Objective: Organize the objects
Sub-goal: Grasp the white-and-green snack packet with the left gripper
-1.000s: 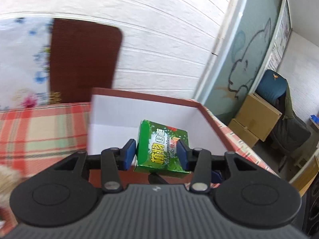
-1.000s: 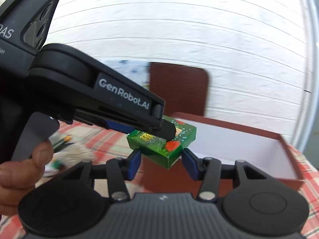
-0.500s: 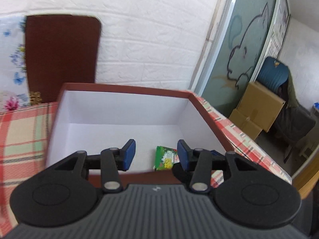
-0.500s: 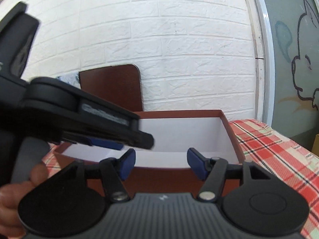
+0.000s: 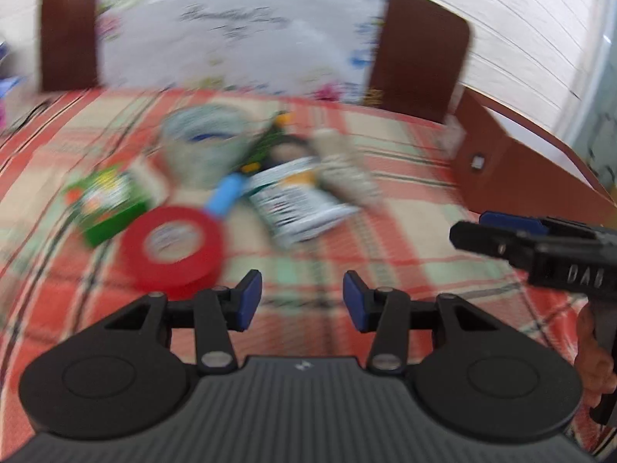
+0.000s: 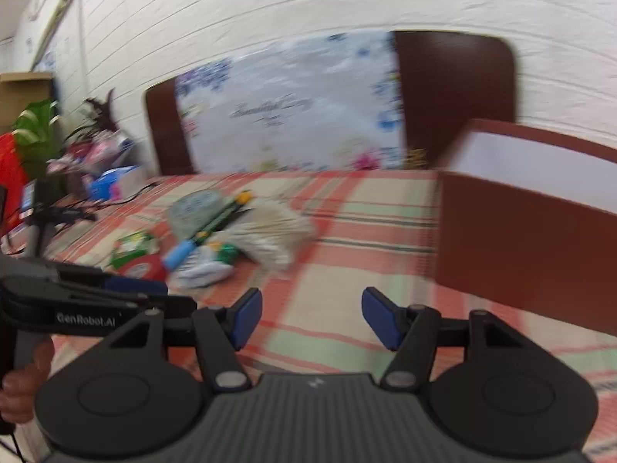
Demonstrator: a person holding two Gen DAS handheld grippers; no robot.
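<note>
My left gripper point(image 5: 302, 301) is open and empty above the plaid tablecloth. Ahead of it lie a red tape roll point(image 5: 173, 243), a green box point(image 5: 110, 204), a clear tape roll point(image 5: 204, 146), a blue-capped tube point(image 5: 227, 193), a white printed pouch point(image 5: 297, 200) and a pale bundle point(image 5: 343, 166). My right gripper point(image 6: 310, 318) is open and empty. The same pile shows in its view, with the pale bundle point(image 6: 270, 231) and green box point(image 6: 133, 247). The brown box with white inside point(image 6: 532, 223) stands at right point(image 5: 513, 162). Both views are blurred.
Two brown chair backs point(image 5: 420, 58) with a flowered cloth point(image 5: 239, 27) stand behind the table against a white brick wall. The other gripper shows at each view's edge point(image 5: 540, 247) point(image 6: 77, 301). Plants and clutter point(image 6: 77, 154) sit at far left.
The left gripper let go of a green box into the brown box. Both grippers then swung left, away from the box, toward the pile on the table.
</note>
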